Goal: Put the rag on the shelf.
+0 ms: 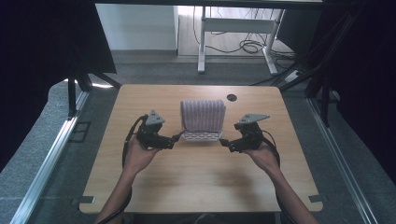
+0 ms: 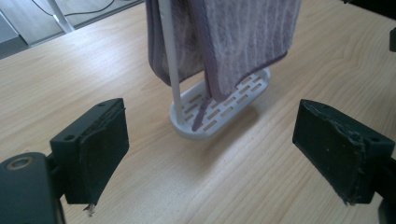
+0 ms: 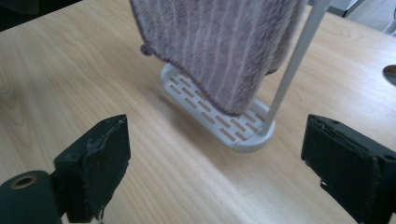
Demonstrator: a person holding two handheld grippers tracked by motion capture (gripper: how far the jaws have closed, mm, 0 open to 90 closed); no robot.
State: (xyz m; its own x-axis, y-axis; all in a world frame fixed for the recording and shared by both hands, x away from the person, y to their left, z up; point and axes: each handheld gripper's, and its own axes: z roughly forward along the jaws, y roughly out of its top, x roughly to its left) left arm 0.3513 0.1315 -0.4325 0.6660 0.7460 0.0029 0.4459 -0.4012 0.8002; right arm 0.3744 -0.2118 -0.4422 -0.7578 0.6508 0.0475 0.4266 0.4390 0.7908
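The left tool (image 1: 176, 138) is spread, empty, just beside the left end of the white rack (image 1: 201, 136). The striped towel (image 1: 202, 115) hangs on the rack, mid-bench toward the far edge. The right tool (image 1: 223, 142) is spread, empty. Judged step: approach. Next: pinch each towel edge.

Nothing here can be read. The striped towel (image 1: 202, 115) hanging on the white rack (image 2: 219, 105) carries no tag or lettering that I can make out, and the wooden counter (image 1: 196, 172) is bare of marks. Any print on the black claw pads (image 3: 100, 163) is perhaps too small to tell.
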